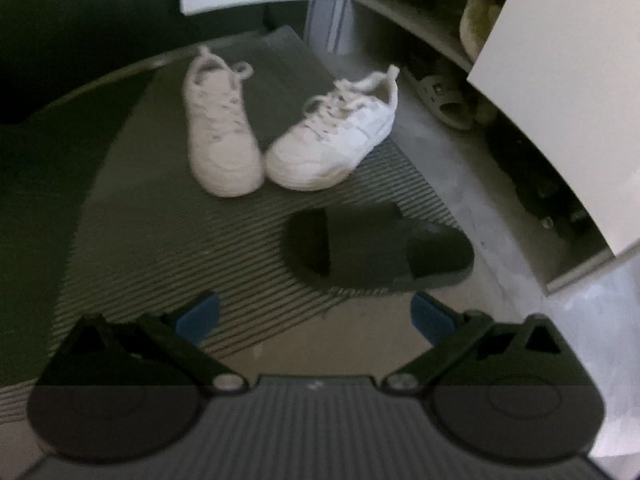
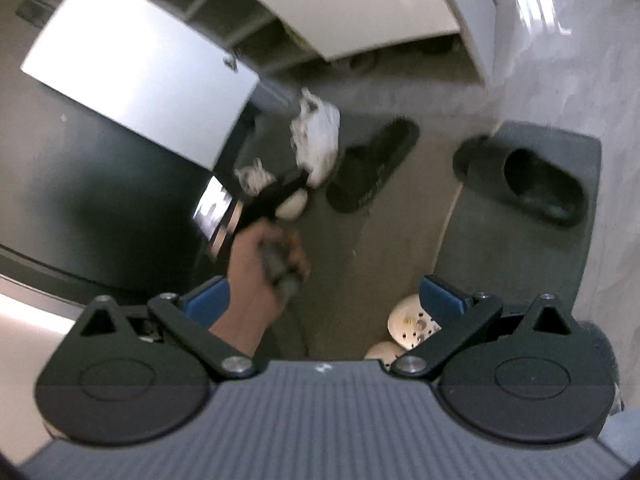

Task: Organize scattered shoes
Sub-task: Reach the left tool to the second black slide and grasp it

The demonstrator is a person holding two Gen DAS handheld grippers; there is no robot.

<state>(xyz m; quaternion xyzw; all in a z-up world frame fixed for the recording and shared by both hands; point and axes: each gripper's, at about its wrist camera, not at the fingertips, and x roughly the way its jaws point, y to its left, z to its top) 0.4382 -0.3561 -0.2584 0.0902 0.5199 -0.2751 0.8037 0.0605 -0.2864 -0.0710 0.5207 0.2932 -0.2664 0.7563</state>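
Currently | left gripper (image 1: 316, 316) spread wide, empty, above striped mat (image 1: 160, 240) | black slide (image 1: 376, 248) just ahead on mat edge; white sneakers (image 1: 288, 132) beyond, toes touching | right gripper (image 2: 324, 300) spread, empty; second black slide (image 2: 536, 188) on grey mat (image 2: 516, 256)

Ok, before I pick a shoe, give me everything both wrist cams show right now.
white sneakers: 2, white, side by side on the striped mat, toes toward the left camera
black slides: 2, black; one half on the mat edge near the left gripper, the other on a second grey mat
striped mat: 1, grey-green, on the floor
shoe cabinet: 1, white, doors open, with a grey sandal and other shoes inside
white clogs: apparently 2, below the right gripper
left gripper: open, empty
right gripper: open, empty
hand: 1, holding the left gripper
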